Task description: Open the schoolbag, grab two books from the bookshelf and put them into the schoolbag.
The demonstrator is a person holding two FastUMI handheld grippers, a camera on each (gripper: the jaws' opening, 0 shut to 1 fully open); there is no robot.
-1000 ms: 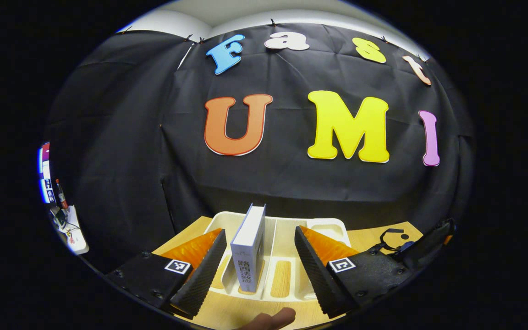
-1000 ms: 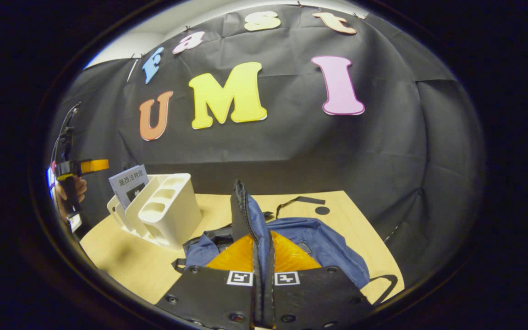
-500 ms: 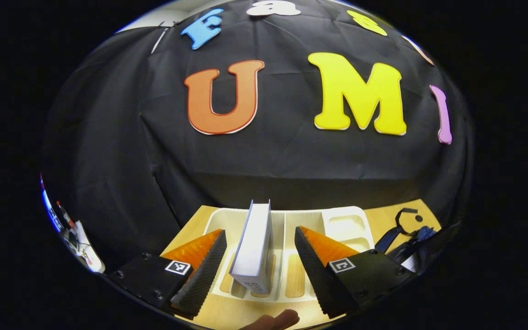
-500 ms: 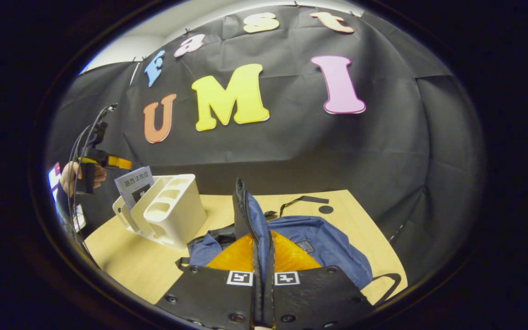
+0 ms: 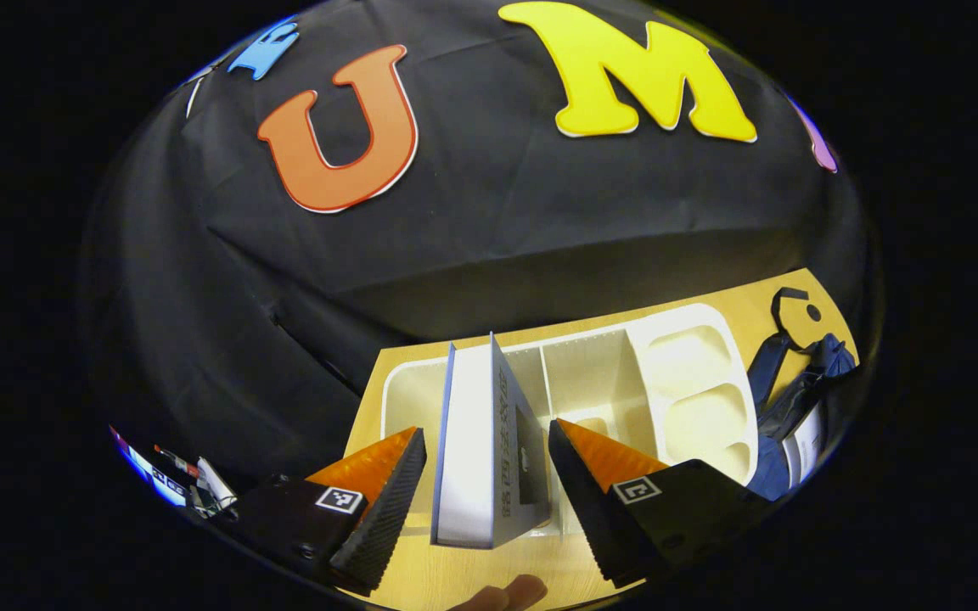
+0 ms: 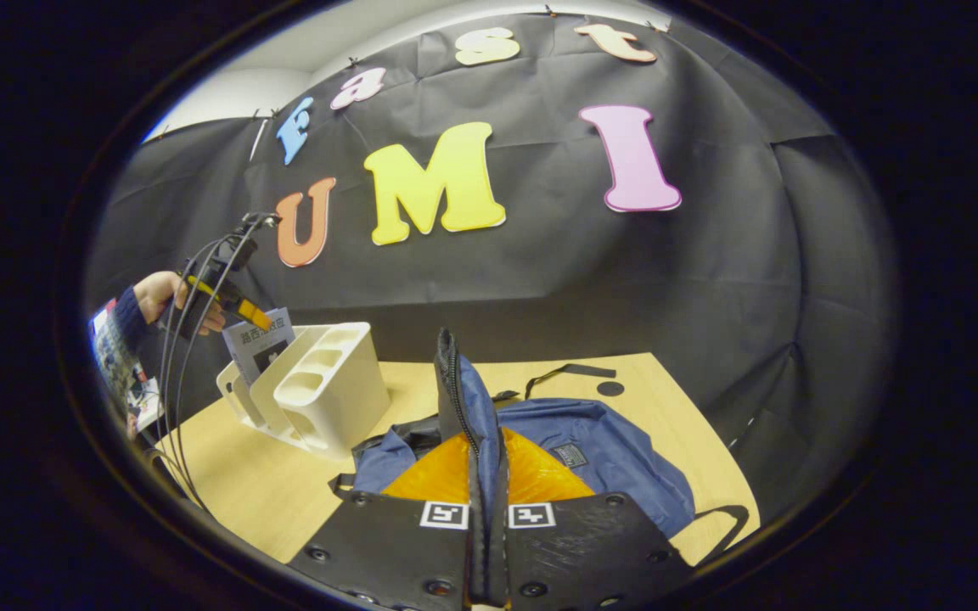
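A white book [image 5: 476,458] stands upright in the left slot of the white bookshelf [image 5: 684,373]. My left gripper [image 5: 485,437] is open and straddles the book's top, a finger on each side with small gaps. The right gripper view has the book [image 6: 255,348] in the bookshelf [image 6: 319,390], with the left gripper [image 6: 230,297] above it. My right gripper [image 6: 489,437] is shut on the zipper edge [image 6: 453,390] of the blue schoolbag [image 6: 608,450], holding that flap upright. The bag lies on the wooden table [image 6: 268,484].
A hand [image 6: 158,293] holds the left gripper, with cables hanging from it. The bag's black straps [image 6: 561,371] trail toward the back wall. The schoolbag [image 5: 795,399] lies just right of the bookshelf. A fingertip [image 5: 506,594] shows at the bottom edge.
My left gripper has tipped downward and come closer, so its fingers now sit on either side of the book. My right gripper has kept its hold on the bag's edge.
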